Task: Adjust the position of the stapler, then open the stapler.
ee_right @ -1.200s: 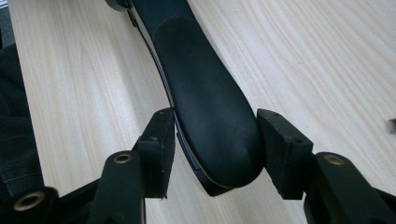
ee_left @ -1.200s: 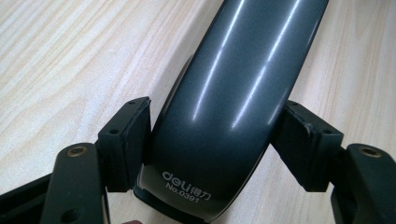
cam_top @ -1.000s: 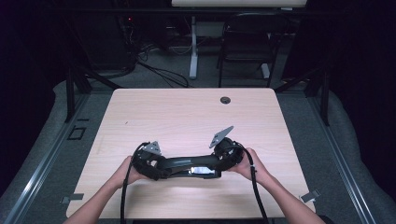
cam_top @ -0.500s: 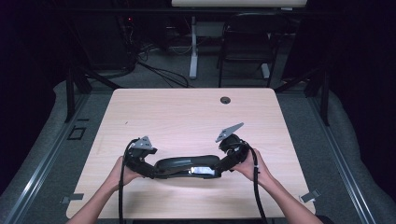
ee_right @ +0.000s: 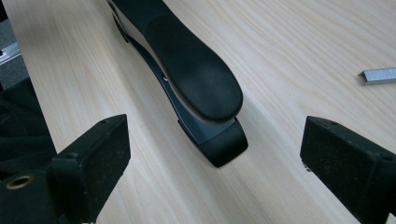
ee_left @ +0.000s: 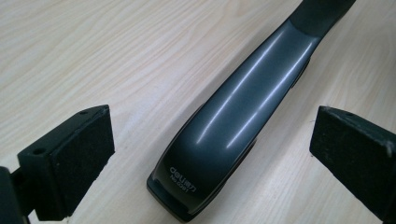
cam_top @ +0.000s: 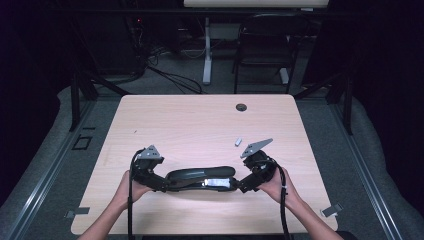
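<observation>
Both open grippers flank the stapler [cam_top: 200,178], one at each end.

Dim lab or office: bare wooden table [cam_top: 200,125], black chair [cam_top: 262,50], floor cables [cam_top: 170,75] behind.

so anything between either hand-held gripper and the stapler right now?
Nothing visible. The stapler lies flat on the table, one end between the open jaws of the left hand-held gripper, the other between those of the right hand-held gripper. The staple strip lies off to the side.
</observation>
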### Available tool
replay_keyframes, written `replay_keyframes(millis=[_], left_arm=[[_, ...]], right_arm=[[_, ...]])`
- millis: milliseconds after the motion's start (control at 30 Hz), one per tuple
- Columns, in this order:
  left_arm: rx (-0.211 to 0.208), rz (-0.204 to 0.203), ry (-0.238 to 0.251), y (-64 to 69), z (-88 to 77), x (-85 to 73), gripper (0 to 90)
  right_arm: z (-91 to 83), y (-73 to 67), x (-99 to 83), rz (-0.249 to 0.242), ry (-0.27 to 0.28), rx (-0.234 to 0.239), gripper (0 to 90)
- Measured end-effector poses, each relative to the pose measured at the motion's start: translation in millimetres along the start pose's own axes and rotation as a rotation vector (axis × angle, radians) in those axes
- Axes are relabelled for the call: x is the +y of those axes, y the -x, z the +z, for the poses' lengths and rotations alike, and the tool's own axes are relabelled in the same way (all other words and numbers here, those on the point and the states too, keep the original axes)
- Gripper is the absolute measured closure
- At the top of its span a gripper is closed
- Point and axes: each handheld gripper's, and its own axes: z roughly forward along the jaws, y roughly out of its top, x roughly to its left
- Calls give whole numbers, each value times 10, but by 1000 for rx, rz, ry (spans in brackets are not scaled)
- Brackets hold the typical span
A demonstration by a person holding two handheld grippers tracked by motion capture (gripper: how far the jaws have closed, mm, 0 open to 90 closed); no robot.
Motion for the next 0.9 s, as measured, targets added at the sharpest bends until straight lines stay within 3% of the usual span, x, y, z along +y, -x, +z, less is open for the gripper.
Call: replay_keyframes(millis=[33,133,333,533,900], left_arm=[[4,-22,9,9,-14,4,0],[19,-39,25,33,-32,10,0],[47,-46,34,108,-47,28,1],[75,0,107,314,-74,82,64],[39,63,97,612,50,122,224]], right_arm=[[-20,-4,-27,-1,1,-6,81],[-50,-6,-60,13,16,-13,86],[-67,-17,-137,18,3,-22,124],[-76,-57,-184,21,27,-46,150],[-42,-79,-214,17,19,-72,292]])
